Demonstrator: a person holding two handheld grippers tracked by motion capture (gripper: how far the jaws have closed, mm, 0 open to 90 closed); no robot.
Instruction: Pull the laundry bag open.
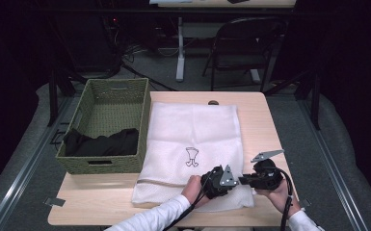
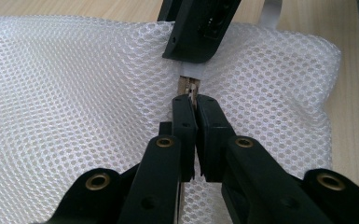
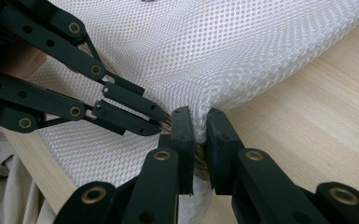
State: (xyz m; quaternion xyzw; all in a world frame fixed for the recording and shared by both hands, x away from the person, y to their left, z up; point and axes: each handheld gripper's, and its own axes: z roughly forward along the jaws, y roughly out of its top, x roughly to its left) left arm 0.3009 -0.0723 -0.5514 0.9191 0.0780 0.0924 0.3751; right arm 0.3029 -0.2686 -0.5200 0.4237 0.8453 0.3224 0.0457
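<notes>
The white mesh laundry bag lies flat, soft and light. The left gripper is closed on its zipper pull; just beyond, the right gripper pinches the mesh corner. The limp fabric bunches easily, so holding beside the zipper steadies it.

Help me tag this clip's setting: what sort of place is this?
Probably a lab or workshop rather than a home: a lone wooden table on grey floor, cables trailing behind, and a folding chair by another desk.
</notes>
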